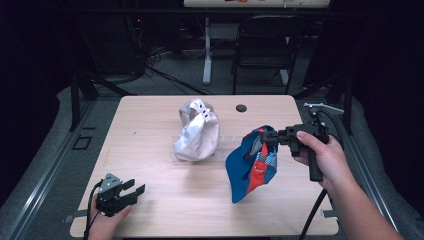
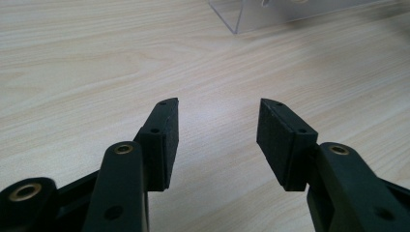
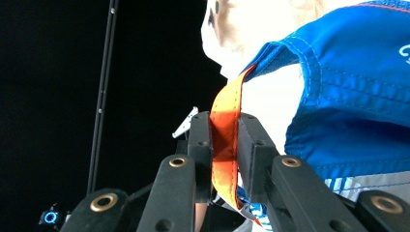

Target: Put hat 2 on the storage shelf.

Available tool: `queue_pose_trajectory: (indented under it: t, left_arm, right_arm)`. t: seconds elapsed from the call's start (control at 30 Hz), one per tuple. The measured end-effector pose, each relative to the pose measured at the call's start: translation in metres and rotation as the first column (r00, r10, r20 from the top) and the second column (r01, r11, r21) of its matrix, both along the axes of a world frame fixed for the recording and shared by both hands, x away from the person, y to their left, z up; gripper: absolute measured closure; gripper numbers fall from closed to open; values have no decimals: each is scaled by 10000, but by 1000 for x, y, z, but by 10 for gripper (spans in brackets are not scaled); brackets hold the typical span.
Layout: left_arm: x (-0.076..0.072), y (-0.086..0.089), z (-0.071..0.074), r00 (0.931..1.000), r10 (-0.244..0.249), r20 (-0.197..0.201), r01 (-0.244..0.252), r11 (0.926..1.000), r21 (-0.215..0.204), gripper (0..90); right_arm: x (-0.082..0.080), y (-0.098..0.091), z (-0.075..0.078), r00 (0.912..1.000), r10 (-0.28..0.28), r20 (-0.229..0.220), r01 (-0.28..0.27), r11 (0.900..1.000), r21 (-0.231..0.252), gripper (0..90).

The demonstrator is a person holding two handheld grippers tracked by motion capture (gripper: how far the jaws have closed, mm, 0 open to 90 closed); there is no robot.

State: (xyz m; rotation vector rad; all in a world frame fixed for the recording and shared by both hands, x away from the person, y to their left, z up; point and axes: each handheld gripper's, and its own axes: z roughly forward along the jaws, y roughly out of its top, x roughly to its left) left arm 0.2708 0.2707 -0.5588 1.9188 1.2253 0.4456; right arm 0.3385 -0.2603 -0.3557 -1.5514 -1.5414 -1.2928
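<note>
Blue cap (image 1: pixel 250 162) up in the air on the right side, dangling off the right gripper (image 1: pixel 263 136), its lower edge close to the tabletop (image 1: pixel 150 125), touching or not I cannot tell. From the right gripper view the jaws are pinched tight on an orange strap (image 3: pixel 226 140) of that cap, the strap running upright between the two pads, blue fabric (image 3: pixel 348 92) spreading off to the right of it. The person's right hand (image 1: pixel 320 155) holds the gripper roughly level, pointing left across the table.

Over at the near left corner, the left gripper (image 1: pixel 134 189) sits low by the tabletop edge in the left hand (image 1: pixel 107 220). Its jaws stand wide apart with nothing between them, just bare wood grain in the left gripper view, and the corner of a clear plastic stand (image 2: pixel 237 19) further off.

White cap (image 1: pixel 196 131) sits mid-table, propped on that clear stand, just to the left of the blue one and apart from both grippers. A small dark round spot (image 1: pixel 241 108) shows on the far side of the tabletop.
</note>
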Motion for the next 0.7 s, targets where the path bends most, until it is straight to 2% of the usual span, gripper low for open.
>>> queue_pose_trajectory:
  t: [0.33,0.63,0.7]
  left_arm:
    - [0,1,0,10000,42,-11,-42,10000,-15,505]
    - [0,0,0,10000,28,-6,-28,10000,-18,505]
    - [0,0,0,10000,17,-16,-17,10000,-25,505]
  right_arm:
    - [7,-3,12,9998,-187,70,182,9980,613,777]
    - [17,-3,35,9980,-459,430,432,9972,614,777]
    - [20,-2,39,9968,-667,430,642,9962,589,777]
